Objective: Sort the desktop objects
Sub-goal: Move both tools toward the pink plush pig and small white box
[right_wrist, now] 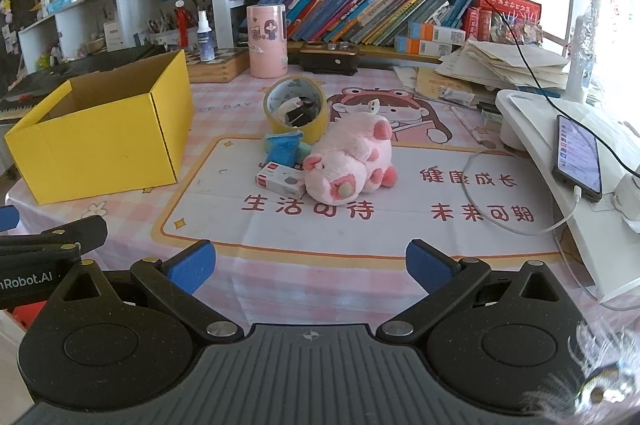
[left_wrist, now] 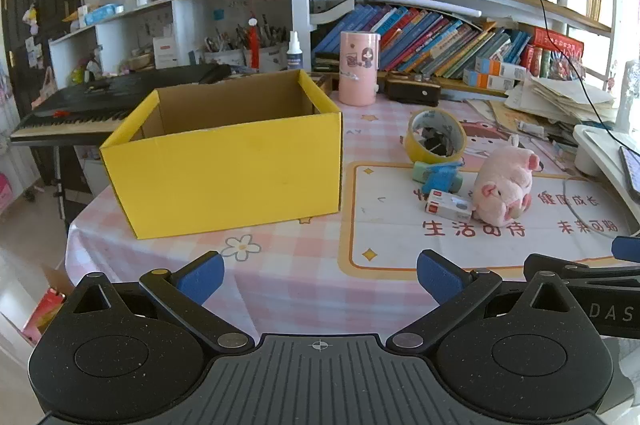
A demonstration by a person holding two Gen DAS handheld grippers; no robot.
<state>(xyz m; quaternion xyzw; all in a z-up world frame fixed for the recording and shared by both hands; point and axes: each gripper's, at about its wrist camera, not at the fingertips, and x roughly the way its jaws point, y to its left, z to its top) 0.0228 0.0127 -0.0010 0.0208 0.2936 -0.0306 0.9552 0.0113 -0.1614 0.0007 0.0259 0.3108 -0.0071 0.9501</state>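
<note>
A small cluster of loose objects is seen on the printed desk mat point(right_wrist: 400, 225), right of centre: a pink plush pig point(right_wrist: 348, 161) lying on its side, a white and red small box point(right_wrist: 280, 180) touching it on the near left, a blue and green item point(right_wrist: 285, 144) just behind that, and a roll of yellow tape point(right_wrist: 296, 107) standing on edge at the far side. The yellow cardboard box point(left_wrist: 224, 169) stands open to the left of the cluster, apart from it; what lies inside cannot be told.

The left gripper point(left_wrist: 320, 275) is held low at the near edge of the table, its blue pads spread wide and nothing between them. The right gripper point(right_wrist: 310, 265) is likewise spread and empty, aimed toward the cluster.

The sorting is judged to be at its start, with nothing yet picked up. A reach forward to one item is called for next, probably the pig or the small box, followed by a carry leftward over the yellow box's rim.
</note>
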